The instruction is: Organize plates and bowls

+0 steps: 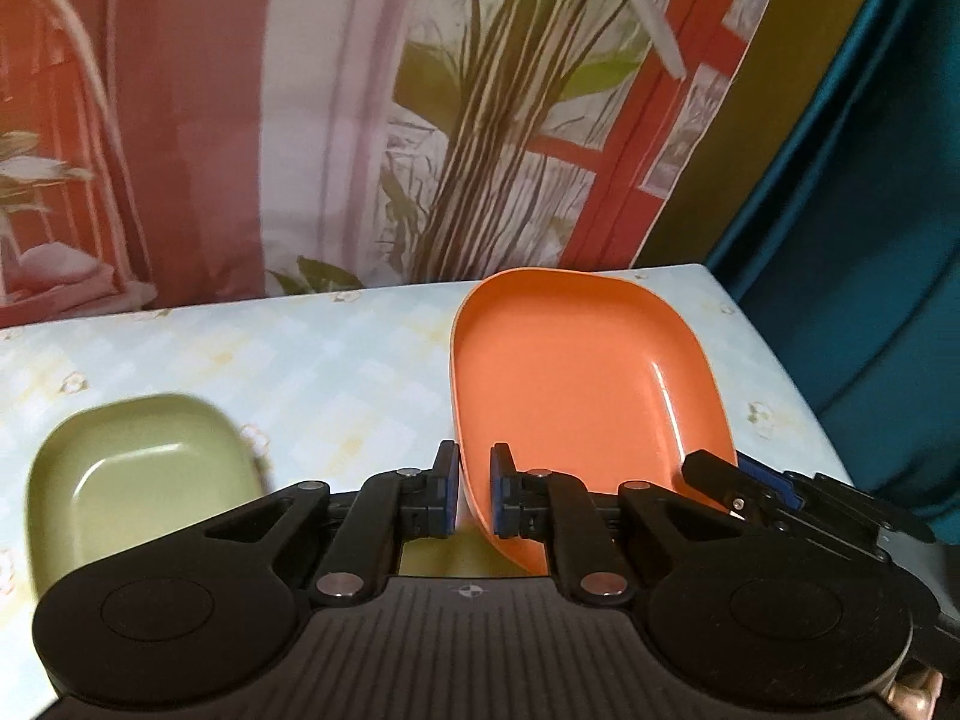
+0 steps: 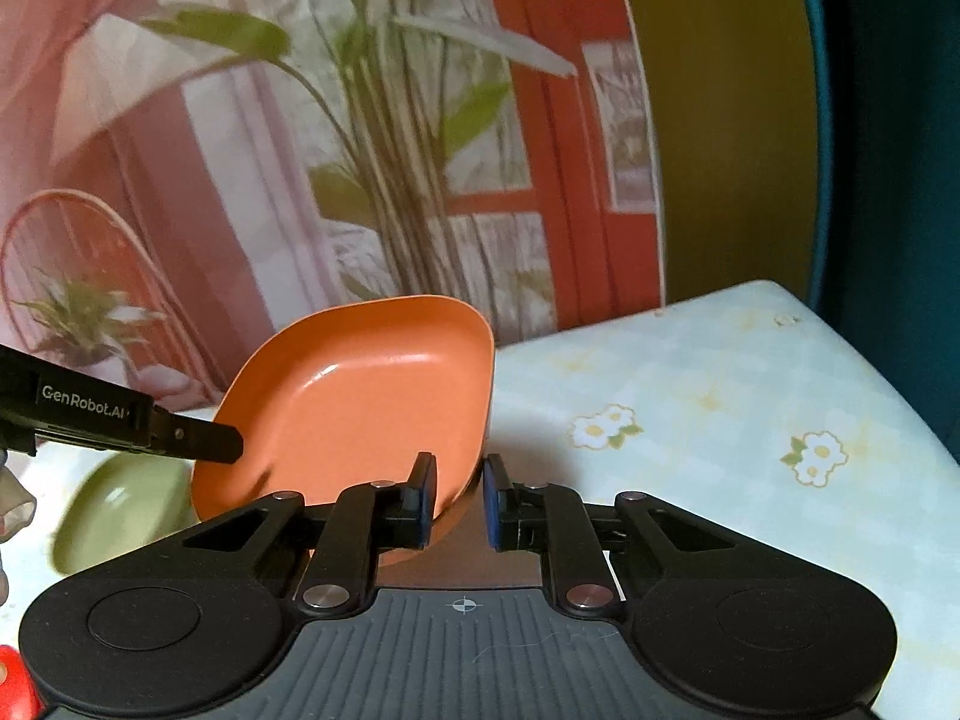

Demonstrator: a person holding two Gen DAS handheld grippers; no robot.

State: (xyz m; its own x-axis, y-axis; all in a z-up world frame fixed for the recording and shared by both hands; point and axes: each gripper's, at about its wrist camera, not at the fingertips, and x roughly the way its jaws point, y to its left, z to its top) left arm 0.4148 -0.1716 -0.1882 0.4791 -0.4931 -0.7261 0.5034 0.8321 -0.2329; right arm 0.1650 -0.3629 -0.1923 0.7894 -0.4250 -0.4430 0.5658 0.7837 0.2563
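together we are holding the orange plate [image 1: 576, 384] tilted off the desk [image 1: 300, 360], both tools narrowly parted around its rim, steadying it toward the green bowl [image 1: 138, 480].

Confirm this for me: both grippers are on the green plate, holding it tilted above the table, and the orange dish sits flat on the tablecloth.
Colours swapped. Both wrist views show the left gripper and right gripper on the orange plate, holding it tilted above the table; the green dish sits flat on the tablecloth.
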